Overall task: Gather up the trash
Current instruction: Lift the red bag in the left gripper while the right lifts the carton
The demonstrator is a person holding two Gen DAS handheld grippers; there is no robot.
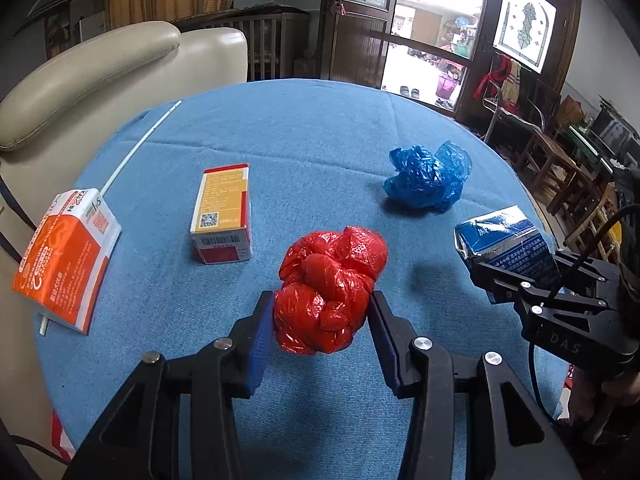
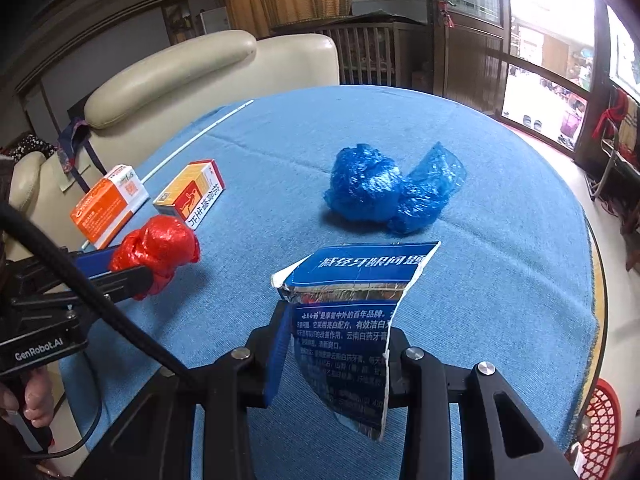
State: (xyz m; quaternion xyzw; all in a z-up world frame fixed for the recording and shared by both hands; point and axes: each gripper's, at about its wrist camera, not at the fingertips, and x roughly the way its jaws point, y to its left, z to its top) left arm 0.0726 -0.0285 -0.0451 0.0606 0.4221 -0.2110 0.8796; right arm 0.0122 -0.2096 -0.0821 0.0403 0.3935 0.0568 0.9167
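Readable txt, placed rel. to the red bag [image 1: 330, 292]

"DAS" showing on right gripper [image 1: 486, 276] body, right of bag; "GenRobot.AI" on left gripper [image 2: 132, 268] body; "100" reading on yellow box [image 1: 223, 214], left of bag.

Hidden and cut-off parts

The red basket [image 2: 600, 424] beside the blue table [image 2: 500, 240] is cut by the frame's edge; the torn blue carton [image 2: 352, 320] hides the right gripper's far finger.

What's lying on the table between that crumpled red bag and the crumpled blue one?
Nothing: in the left wrist view only bare blue tablecloth stretches between the red bag and the blue bag.
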